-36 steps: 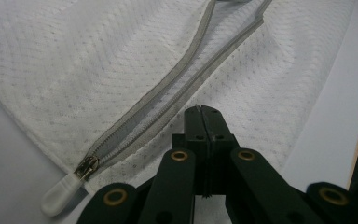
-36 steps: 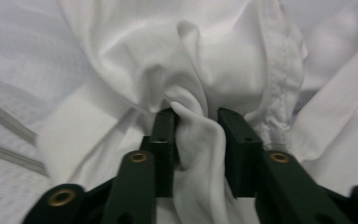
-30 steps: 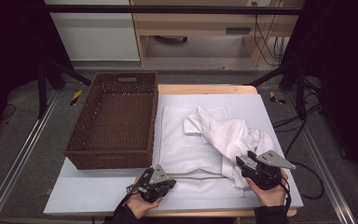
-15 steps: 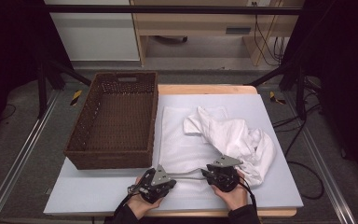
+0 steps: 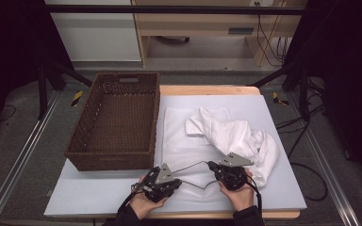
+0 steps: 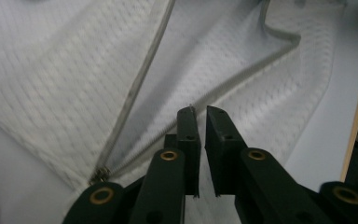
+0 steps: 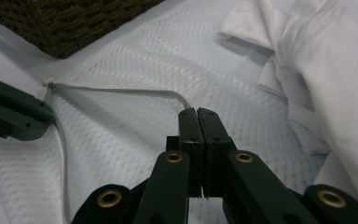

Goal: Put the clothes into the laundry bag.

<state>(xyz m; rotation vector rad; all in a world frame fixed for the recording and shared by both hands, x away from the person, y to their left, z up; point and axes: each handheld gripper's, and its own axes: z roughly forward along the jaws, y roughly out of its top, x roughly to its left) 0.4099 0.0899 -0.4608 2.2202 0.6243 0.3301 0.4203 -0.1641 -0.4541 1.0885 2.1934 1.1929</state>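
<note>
The mesh laundry bag (image 5: 188,141) lies flat on the mat right of the wicker basket (image 5: 115,122). The right gripper (image 7: 198,112) has crossed left from the white garment (image 5: 235,136) and just closed on the bag's zipper edge (image 7: 121,92). The left gripper (image 6: 199,112), jaws just parting slightly, pinches nothing. Next, probably: spread the opening.

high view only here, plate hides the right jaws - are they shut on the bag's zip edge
Observer: Yes, the right gripper is shut on the zip edge.
Operator: and the left
Observer: The left gripper has just been opening. Its jaws stand slightly apart, with the zip edge at their tips.
Operator: where's the slider
Observer: The slider sits at the zip's end beside the left gripper, and the two zip edges part from there.
</note>
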